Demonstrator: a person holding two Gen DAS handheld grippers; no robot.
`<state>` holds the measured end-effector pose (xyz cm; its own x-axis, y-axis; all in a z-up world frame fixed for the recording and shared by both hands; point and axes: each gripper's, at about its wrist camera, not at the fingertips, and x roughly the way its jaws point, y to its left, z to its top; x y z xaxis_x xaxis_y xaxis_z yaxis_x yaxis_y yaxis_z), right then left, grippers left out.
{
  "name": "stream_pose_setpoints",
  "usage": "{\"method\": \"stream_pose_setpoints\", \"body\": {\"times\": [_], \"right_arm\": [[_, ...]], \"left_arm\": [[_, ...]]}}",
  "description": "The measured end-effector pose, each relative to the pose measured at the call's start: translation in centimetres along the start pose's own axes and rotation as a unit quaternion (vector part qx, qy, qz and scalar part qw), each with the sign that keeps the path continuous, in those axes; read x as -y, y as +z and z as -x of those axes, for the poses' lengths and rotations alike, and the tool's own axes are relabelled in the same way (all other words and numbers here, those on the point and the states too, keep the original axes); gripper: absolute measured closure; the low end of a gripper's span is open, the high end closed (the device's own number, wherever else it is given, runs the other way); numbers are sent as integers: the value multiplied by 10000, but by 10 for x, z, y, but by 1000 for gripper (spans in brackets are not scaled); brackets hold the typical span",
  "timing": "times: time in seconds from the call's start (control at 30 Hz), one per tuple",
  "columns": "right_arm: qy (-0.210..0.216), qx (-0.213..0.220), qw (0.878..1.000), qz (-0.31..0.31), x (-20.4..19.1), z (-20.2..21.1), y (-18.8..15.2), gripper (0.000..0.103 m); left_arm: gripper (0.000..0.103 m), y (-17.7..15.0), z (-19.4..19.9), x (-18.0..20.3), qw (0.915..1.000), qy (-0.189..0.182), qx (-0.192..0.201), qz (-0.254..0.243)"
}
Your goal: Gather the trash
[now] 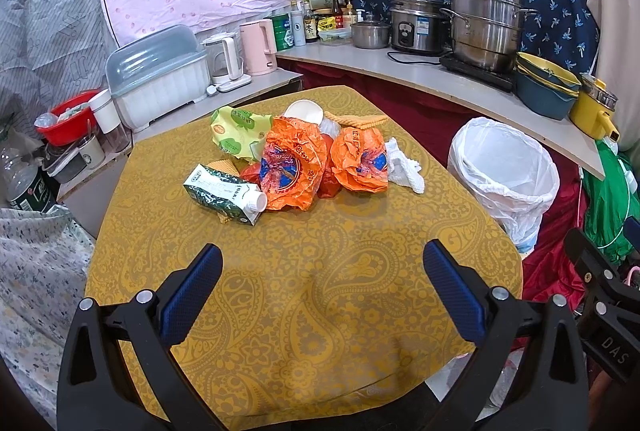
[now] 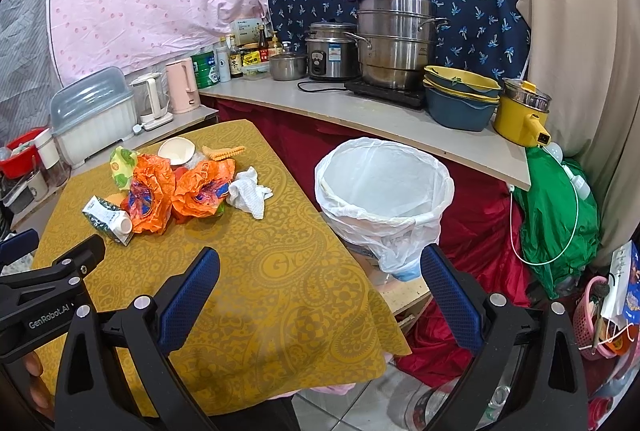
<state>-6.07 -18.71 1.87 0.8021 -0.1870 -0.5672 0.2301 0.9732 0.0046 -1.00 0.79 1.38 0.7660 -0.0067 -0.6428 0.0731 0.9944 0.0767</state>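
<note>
A pile of trash lies on the yellow paisley table [image 1: 320, 291]: a green-and-white carton [image 1: 224, 193], two crumpled orange bags [image 1: 292, 167] [image 1: 360, 161], a green-yellow wrapper [image 1: 236, 129], a white paper cup [image 1: 305, 111], a crumpled white tissue [image 1: 404, 167] and wavy biscuits [image 1: 360, 120]. A bin lined with a white bag [image 1: 504, 171] stands right of the table. My left gripper [image 1: 322, 263] is open and empty, above the near table. My right gripper [image 2: 320, 267] is open and empty over the table's right edge, near the bin [image 2: 384, 187]. The pile also shows in the right wrist view [image 2: 180, 191].
A counter [image 1: 440, 75] behind holds steel pots [image 1: 486, 23], a rice cooker [image 1: 416, 27], stacked bowls [image 1: 546, 85] and bottles. A dish box [image 1: 160, 87] and kettles [image 1: 260, 47] stand at the left. Red cloth and a green bag [image 2: 560, 223] lie on the floor at the right.
</note>
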Motion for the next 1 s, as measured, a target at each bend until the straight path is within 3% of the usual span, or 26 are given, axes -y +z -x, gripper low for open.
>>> {"method": "stream_pose_setpoints", "body": {"times": [0.33, 0.67, 1.0], "right_arm": [[28, -30, 10000, 36, -6, -3, 0, 7], [53, -157, 9999, -44, -15, -36, 6, 7], [115, -356, 9992, -149, -30, -89, 19, 7]], "left_arm": [[7, -2, -13, -5, 9999, 4, -111, 96], [7, 2, -42, -21, 9989, 47, -359, 295], [7, 14, -98, -74, 9943, 393, -635, 756]]}}
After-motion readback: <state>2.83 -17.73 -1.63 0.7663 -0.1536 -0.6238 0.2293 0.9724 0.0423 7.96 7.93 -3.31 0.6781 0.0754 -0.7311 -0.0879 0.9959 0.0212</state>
